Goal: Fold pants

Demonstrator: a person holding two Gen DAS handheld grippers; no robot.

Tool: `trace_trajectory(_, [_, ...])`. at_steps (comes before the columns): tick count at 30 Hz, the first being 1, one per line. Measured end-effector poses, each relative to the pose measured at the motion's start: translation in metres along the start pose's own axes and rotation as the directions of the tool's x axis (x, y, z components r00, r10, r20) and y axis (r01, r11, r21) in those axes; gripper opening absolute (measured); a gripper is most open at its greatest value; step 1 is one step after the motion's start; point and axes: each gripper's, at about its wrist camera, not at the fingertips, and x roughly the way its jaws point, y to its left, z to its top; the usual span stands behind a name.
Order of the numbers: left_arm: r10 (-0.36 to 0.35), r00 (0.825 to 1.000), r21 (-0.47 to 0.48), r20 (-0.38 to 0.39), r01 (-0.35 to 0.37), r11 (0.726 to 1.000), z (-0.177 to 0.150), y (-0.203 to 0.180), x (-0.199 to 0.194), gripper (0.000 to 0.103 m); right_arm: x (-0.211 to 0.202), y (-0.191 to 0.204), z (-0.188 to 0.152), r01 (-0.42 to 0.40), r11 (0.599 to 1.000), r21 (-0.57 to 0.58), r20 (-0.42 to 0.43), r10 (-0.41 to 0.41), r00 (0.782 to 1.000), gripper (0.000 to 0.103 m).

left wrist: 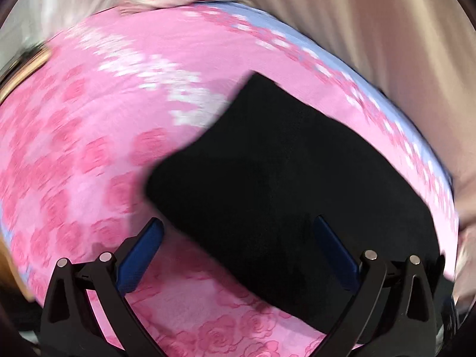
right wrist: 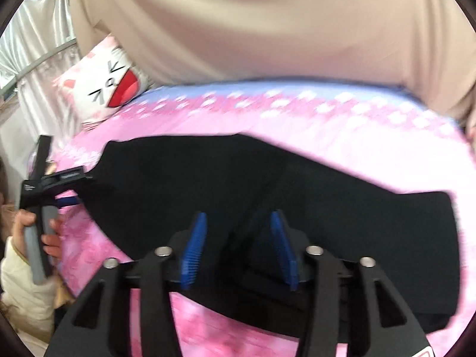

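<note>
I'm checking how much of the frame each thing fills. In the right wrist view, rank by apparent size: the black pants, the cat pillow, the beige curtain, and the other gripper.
1. beige curtain
2. black pants
3. cat pillow
4. left gripper

The last two look close; differing nearness makes true sizes unsure.

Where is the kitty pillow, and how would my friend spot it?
Start at the big pink rose-print bed with the black pants lying on it. Go to the bed's far corner, by the shiny pale curtain, past the pants' narrow end. The pillow leans there: white and pink, the only thing with a cat face, squinting eyes and a wide red mouth.
</note>
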Motion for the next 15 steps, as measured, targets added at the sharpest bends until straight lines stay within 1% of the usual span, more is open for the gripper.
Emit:
trace_trajectory(1, [0.004,1.000,-0.018,0.010,-0.003,1.000,0.000,0.005,-0.002,0.098,-0.005,-0.002,-0.001,0.026,1.000,-0.009,-0.001,-0.026,1.000,0.057])
trace_trajectory(2, [0.004,1.000,-0.027,0.010,-0.004,1.000,0.001,0.010,-0.004,0.098,-0.008,-0.003,-0.004,0.029,0.999,-0.023,-0.012,-0.029,0.999,0.057])
trace_trajectory(4, [-0.001,1.000,-0.006,-0.016,0.001,1.000,0.002,0.011,-0.001,0.098,-0.004,0.001,-0.008,0.011,0.998,-0.059,-0.033,-0.013,0.999,0.059])
trace_trajectory(5, [0.003,1.000,0.007,-0.017,-0.003,1.000,0.002,0.010,0.000,0.098,0.001,0.004,-0.011,0.002,0.996,-0.088,-0.050,-0.006,0.999,0.061])
trace_trajectory(9, [0.021,1.000,0.043,-0.017,-0.021,0.999,-0.002,0.001,0.001,0.098,0.032,0.026,-0.023,-0.010,0.981,-0.195,-0.134,-0.017,0.991,0.060])
trace_trajectory(10, [0.016,1.000,0.059,-0.023,-0.015,0.998,-0.003,-0.002,0.002,0.098,0.041,0.029,-0.025,0.004,0.977,-0.212,-0.145,-0.036,0.989,0.057])
trace_trajectory(11, [0.019,0.999,0.074,-0.028,-0.017,0.997,-0.004,-0.005,0.004,0.098,0.049,0.030,-0.028,0.041,0.974,-0.223,-0.146,-0.075,0.986,0.042])
trace_trajectory(12, [0.021,0.999,0.086,-0.031,-0.018,0.996,-0.004,-0.008,0.005,0.098,0.051,0.029,-0.030,0.064,0.972,-0.226,-0.135,-0.096,0.986,0.036])
trace_trajectory(13, [0.015,0.999,0.098,-0.035,-0.012,0.995,-0.003,-0.009,0.006,0.098,0.050,0.023,-0.029,0.059,0.979,-0.197,-0.117,-0.084,0.990,0.023])
trace_trajectory(14, [0.014,0.999,0.102,-0.035,-0.010,0.995,-0.003,-0.009,0.007,0.098,0.049,0.015,-0.024,0.037,0.989,-0.144,-0.123,-0.055,0.991,0.013])
trace_trajectory(15, [0.009,0.999,0.098,-0.035,-0.005,0.995,-0.002,-0.008,0.007,0.098,0.047,0.009,-0.021,0.017,0.995,-0.103,-0.129,-0.030,0.991,0.012])
